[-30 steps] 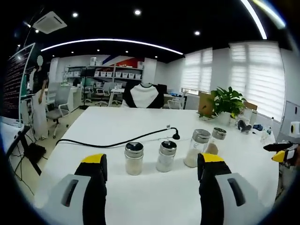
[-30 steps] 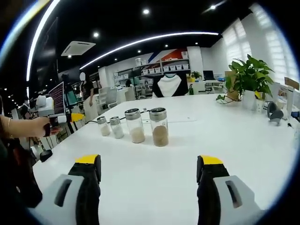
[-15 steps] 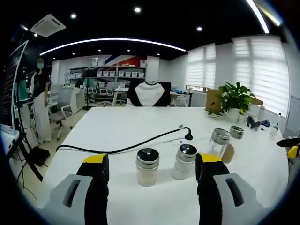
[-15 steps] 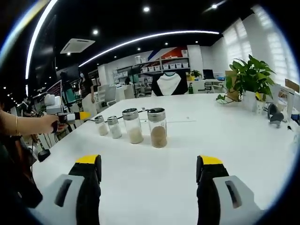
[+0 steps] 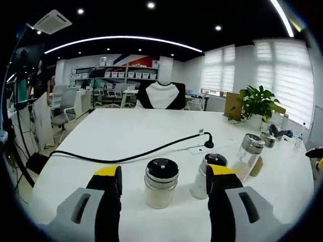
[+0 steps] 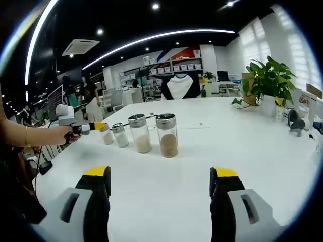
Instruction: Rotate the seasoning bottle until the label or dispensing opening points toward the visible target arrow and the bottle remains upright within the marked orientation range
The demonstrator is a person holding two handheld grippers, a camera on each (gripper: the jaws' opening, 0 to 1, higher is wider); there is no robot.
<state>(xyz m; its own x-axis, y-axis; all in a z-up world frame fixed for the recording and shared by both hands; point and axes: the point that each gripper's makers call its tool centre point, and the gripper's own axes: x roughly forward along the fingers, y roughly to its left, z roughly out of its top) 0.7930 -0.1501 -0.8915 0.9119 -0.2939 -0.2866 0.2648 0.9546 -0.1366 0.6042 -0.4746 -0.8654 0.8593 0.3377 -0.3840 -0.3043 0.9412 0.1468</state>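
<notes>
Jaws apart, the left gripper [image 5: 164,176] has closed in on the nearest bottle [image 5: 161,183] — grasp looks imminent; the right gripper [image 6: 160,176], also spread, hangs back.

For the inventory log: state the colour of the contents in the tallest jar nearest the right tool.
Brown powder in the tallest jar, clearest in the right gripper view.

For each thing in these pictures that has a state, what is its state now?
left gripper: open, jaws on either side of the nearest bottle.
right gripper: open, holds nothing.
nearest bottle: upright, lid on.
brown-filled bottle: upright, lid on.
black cable: lies loose on the table.
</notes>
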